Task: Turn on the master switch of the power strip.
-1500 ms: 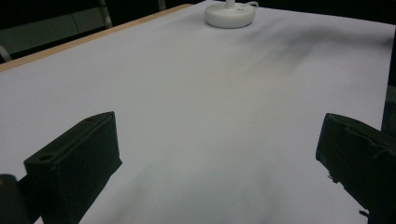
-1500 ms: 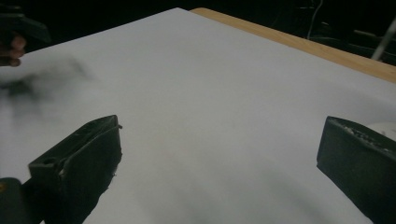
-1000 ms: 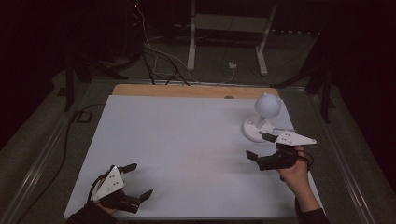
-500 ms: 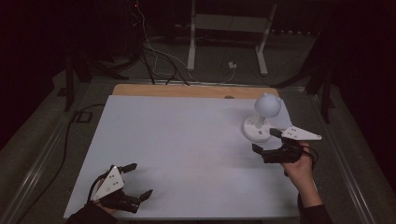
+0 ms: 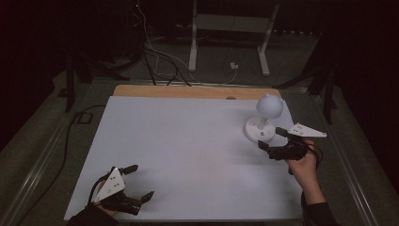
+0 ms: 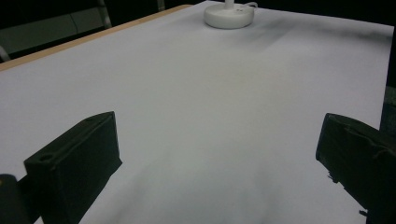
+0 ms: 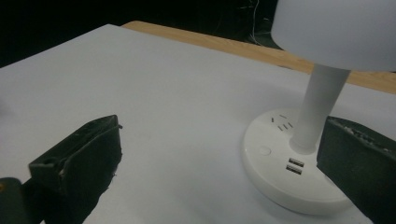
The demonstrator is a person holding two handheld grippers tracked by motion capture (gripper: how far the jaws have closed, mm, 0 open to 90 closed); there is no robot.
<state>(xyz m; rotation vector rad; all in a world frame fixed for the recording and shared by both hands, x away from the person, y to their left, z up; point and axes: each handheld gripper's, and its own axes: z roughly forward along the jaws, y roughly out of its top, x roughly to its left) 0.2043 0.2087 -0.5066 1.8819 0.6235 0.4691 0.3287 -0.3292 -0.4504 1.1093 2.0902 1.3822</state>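
Your right gripper, jaws apart, hovers just beside the small white globe-shaded lamp's round base near the white table's right edge; your left gripper rests open, near-left corner.

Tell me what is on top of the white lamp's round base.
On the lamp base stand the white stem, a round button, two USB ports and socket slots. The right claw is open; its jaw covers the base's near right edge.
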